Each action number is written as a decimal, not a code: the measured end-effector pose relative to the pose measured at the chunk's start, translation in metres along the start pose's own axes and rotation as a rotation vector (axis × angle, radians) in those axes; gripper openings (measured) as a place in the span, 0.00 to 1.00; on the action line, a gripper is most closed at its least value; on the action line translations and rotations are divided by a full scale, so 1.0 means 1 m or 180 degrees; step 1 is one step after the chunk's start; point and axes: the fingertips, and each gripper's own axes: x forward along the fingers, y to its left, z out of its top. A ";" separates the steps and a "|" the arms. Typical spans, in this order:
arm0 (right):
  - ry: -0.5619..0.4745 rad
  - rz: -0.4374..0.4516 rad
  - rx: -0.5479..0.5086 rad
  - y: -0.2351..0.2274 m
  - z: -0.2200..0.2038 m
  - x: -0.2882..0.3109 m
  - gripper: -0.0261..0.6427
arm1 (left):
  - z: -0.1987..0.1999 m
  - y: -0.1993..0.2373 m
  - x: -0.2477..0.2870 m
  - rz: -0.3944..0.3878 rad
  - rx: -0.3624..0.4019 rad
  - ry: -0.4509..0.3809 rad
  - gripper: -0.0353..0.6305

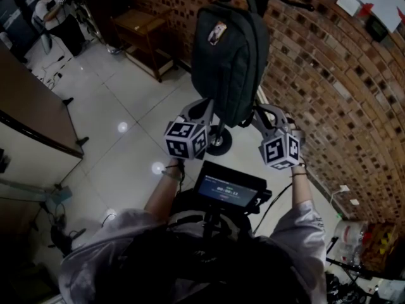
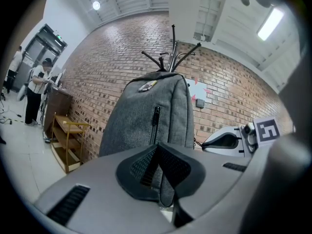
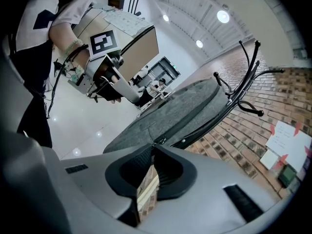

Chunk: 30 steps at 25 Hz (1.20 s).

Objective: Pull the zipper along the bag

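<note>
A dark grey backpack (image 1: 231,56) hangs from a black coat rack (image 1: 221,141) in front of a brick wall. My left gripper (image 1: 212,106) is at the bag's lower left. In the left gripper view, the left gripper (image 2: 157,147) is shut on a fold of the bag's (image 2: 146,121) grey fabric, below a front pocket zipper (image 2: 156,123). My right gripper (image 1: 253,116) is at the bag's lower right side. In the right gripper view, the right gripper (image 3: 153,146) has its tips pinched on the small metal zipper pull (image 3: 159,141), at the near end of the long side zipper (image 3: 195,116).
The brick wall (image 1: 329,75) is close behind and to the right of the bag, with papers (image 3: 285,140) pinned on it. A wooden shelf (image 1: 142,33) stands to the left along the wall. A counter (image 1: 31,113) is at far left, and people (image 2: 36,89) stand far off.
</note>
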 end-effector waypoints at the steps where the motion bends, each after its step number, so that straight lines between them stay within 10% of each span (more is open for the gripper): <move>1: -0.0019 -0.0008 0.0031 0.001 0.000 0.000 0.07 | 0.000 0.000 -0.001 0.0001 0.0003 0.0000 0.06; 10: -0.0057 -0.0058 0.0260 0.001 -0.006 0.001 0.08 | 0.001 0.000 -0.004 0.0041 0.0016 -0.0021 0.06; 30: -0.0837 -0.0894 0.3563 0.023 -0.037 -0.051 0.05 | -0.014 -0.014 -0.005 -0.0051 -0.0027 0.0064 0.06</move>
